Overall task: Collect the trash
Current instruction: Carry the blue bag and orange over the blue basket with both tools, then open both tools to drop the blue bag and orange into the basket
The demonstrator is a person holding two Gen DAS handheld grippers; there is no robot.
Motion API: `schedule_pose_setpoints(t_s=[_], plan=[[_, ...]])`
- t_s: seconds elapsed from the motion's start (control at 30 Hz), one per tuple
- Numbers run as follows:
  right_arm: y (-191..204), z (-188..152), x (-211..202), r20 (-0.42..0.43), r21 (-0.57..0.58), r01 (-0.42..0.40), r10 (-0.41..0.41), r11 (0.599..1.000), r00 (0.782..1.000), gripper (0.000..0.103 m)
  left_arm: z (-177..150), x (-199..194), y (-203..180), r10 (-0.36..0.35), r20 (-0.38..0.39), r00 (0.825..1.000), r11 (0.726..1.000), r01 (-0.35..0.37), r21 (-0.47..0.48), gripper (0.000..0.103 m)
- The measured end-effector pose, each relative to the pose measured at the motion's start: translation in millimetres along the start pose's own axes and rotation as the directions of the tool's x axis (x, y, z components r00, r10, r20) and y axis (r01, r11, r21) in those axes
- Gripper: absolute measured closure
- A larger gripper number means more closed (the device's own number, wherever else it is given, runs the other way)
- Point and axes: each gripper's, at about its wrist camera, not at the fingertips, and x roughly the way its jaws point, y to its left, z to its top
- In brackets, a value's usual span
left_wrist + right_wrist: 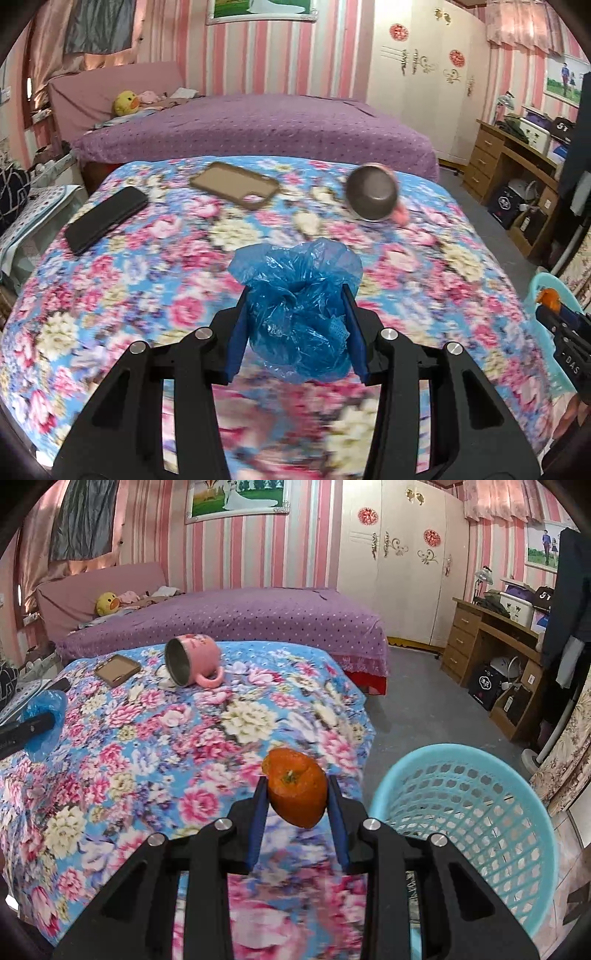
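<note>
- Right gripper (297,803) pinches an orange peel (297,788) between its two blue pads, lifted clear of the floral cloth (147,746).
- Just to the right of that gripper stands the light blue basket (517,849), its mouth open; no trash shows inside in the part the right view covers.
- Left gripper (297,325) is closed on a crumpled blue bag (299,302), which bulges above and below the pads and hangs over the cloth.
- From the left view the right gripper sits far to the right, low at the edge, with the basket rim behind it; the left gripper is well apart from the basket.
- Judging by this, both pieces of trash are picked up but neither is dropped yet; the peel looks nearest to release, needing only a short move right and over the rim.
- The bag has further to go, across the cloth toward the basket.
- Ahead of the left gripper lie a black phone (105,219), a brown phone case (234,184) and a tipped pink mug (373,197); these do not look like trash, so I judge they stay.
- No other loose litter shows on the cloth, though the near part is blurred and partly hidden by the gripper bodies.
- Work seems past halfway: grasping done, dropping left.
</note>
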Motion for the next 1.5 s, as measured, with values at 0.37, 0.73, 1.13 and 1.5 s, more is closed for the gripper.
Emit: schedule_pose_setpoints(t_s=[0.37, 0.73, 1.13, 1.5], plan=[[-83.1, -8.5, -7.4, 0.003, 0.099, 0.074, -0.074, 0.992, 0.997, 0.072, -5.4, 10.2, -89.2, -0.076, -0.016, 0.997, 0.995, 0.076, 0.064, 0.059], [-145.8, -22.1, -13.0, -0.014, 0.166, 0.15, -0.149, 0.975, 0.989, 0.072, -17.0, 5.0, -171.3, -0.164, -0.003, 0.986, 0.978, 0.163, 0.133, 0.059], [-197.8, -34.0, -18.9, -0.015, 0.237, 0.198, -0.201, 0.951, 0.98, 0.072, -26.3, 5.5, -265.5, -0.294, -0.013, 0.956, 0.93, 0.289, 0.227, 0.059], [-220.6, -42.0, -20.4, -0.014, 0.281, 0.22, -0.225, 0.934, 0.974, 0.072, -37.5, 11.9, -320.8, -0.39, -0.059, 0.919, 0.877, 0.39, 0.28, 0.035]])
